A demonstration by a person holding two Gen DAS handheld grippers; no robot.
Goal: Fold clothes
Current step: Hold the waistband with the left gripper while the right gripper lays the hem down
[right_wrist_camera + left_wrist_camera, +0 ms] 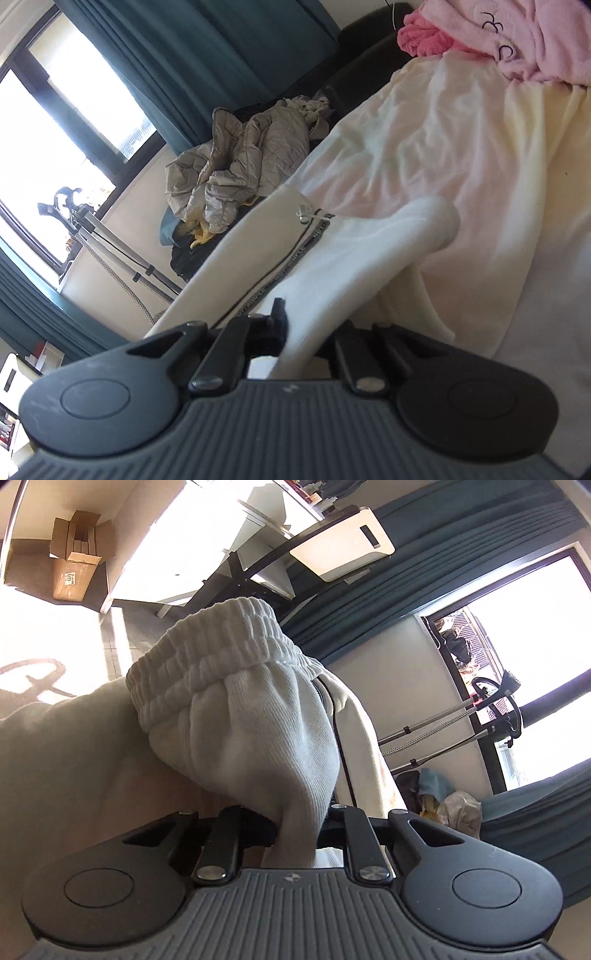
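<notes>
A white knit garment with a ribbed elastic waistband (221, 650) fills the left wrist view. My left gripper (295, 830) is shut on a bunch of its fabric, which rises out of the jaws. In the right wrist view the same white garment (332, 266), with a dark trim line and a drawstring (308, 216), stretches away over the bed. My right gripper (295, 343) is shut on its edge. The fingertips of both grippers are hidden by the cloth.
A cream and pale pink bedsheet (461, 147) lies under the garment. Pink clothes (498, 33) are heaped at the far end, and a grey quilted jacket (240, 162) lies beside the bed. Teal curtains (424, 572), windows, a tripod (443, 723) and cardboard boxes (74, 561) surround.
</notes>
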